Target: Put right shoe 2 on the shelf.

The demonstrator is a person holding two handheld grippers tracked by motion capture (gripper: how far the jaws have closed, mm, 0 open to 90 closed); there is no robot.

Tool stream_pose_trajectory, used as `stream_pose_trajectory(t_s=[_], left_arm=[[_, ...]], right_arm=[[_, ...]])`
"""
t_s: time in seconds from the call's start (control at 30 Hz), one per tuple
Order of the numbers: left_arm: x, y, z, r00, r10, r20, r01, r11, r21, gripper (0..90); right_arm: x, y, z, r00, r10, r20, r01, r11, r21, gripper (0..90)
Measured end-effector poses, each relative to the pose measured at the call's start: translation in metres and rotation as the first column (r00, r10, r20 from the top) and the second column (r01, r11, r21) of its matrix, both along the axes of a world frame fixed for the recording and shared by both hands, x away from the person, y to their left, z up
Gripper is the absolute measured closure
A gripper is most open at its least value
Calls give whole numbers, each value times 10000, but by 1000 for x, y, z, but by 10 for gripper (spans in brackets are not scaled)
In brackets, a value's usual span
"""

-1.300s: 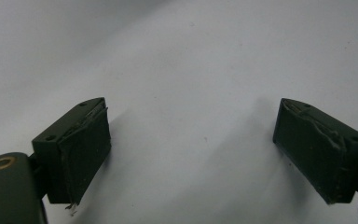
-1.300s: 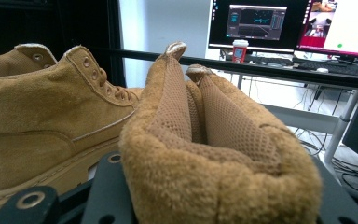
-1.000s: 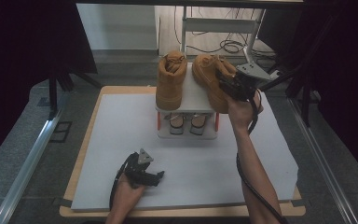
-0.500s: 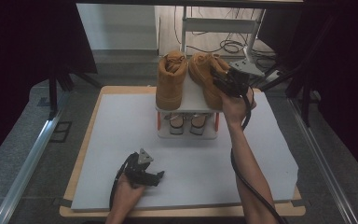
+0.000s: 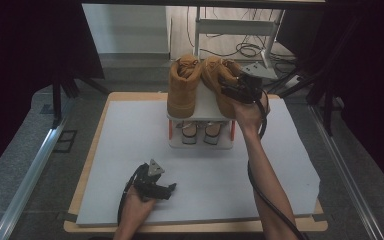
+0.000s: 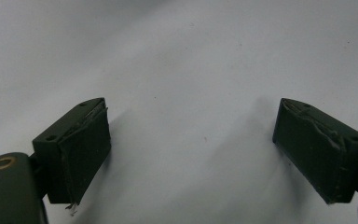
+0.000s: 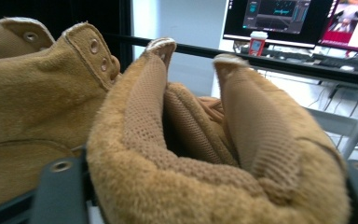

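The right tool (image 5: 230, 91) clamps the right boot's (image 5: 225, 80) padded collar atop the small rack (image 5: 200, 145), apparently to lift it, while the left tool (image 5: 166, 189) rests wide open on the desk (image 5: 105, 150).

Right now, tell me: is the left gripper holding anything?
No. The left gripper has its jaws wide apart over the bare white mat, with nothing between them.

Your high view looks down over the whole white mat (image 5: 130, 130); left gripper view hugs that mat, right gripper view sits tight on the right boot (image 7: 214, 154).
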State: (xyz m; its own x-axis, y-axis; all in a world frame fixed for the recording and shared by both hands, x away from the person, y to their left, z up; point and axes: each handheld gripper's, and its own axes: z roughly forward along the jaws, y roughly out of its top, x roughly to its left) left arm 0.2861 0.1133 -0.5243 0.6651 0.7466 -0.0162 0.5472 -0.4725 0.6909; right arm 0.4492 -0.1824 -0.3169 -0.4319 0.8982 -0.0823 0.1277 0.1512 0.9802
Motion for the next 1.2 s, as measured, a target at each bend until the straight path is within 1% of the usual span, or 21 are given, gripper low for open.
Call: stream_pose_trajectory(t_s=[0.03, 0.13, 0.23, 0.3, 0.4, 0.47, 0.63, 0.77, 0.9, 1.0, 1.07, 1.17, 1.2], left_arm=[[0, 0, 0, 10000, 1, 0, -1, 10000, 0, 108], [0, 0, 0, 10000, 0, 0, 0, 10000, -1, 108], [0, 0, 0, 10000, -3, -15, 3, 10000, 15, 108], [0, 0, 0, 10000, 1, 3, -1, 10000, -1, 109], [0, 0, 0, 10000, -3, -12, 3, 10000, 24, 109], [0, 0, 0, 10000, -5, -16, 5, 10000, 23, 109], [0, 0, 0, 10000, -8, -3, 8, 10000, -1, 109], [0, 0, 0, 10000, -11, 0, 11, 10000, 5, 109], [0, 0, 0, 10000, -23, -7, 23, 10000, 20, 108], [0, 0, 0, 10000, -17, -2, 17, 10000, 12, 108], [0, 0, 0, 10000, -20, -4, 20, 10000, 17, 108], [0, 0, 0, 10000, -19, -2, 19, 10000, 18, 108], [0, 0, 0, 10000, -19, -4, 19, 10000, 17, 108]], right_arm=[[1, 0, -1, 9999, -87, 70, 88, 9999, -64, 214], [2, 0, 0, 9999, -118, 44, 119, 9997, -206, 160], [2, 0, 0, 10000, -49, -38, 47, 9984, -564, 108], [1, -2, 0, 9996, 44, -290, -68, 9965, -830, 61], [-2, -7, -4, 9990, 133, -420, -168, 9964, -829, 40], [-4, -12, -6, 9989, 148, -442, -178, 9974, -693, 40], [-9, -19, -13, 9961, 281, -834, -310, 9990, -332, 48], [-16, -22, -18, 9948, 227, -997, -264, 9990, -358, 53], [-24, -27, -22, 9948, 223, -991, -244, 9995, -195, 67], [-31, -32, -26, 9946, 230, -1012, -252, 9995, -203, 77], [-34, -34, -29, 9936, 183, -1111, -206, 9996, -197, 104], [-39, -37, -32, 9896, 428, -1373, -446, 9990, -101, 198], [-42, -39, -33, 9892, 560, -1356, -573, 9983, -58, 239]])
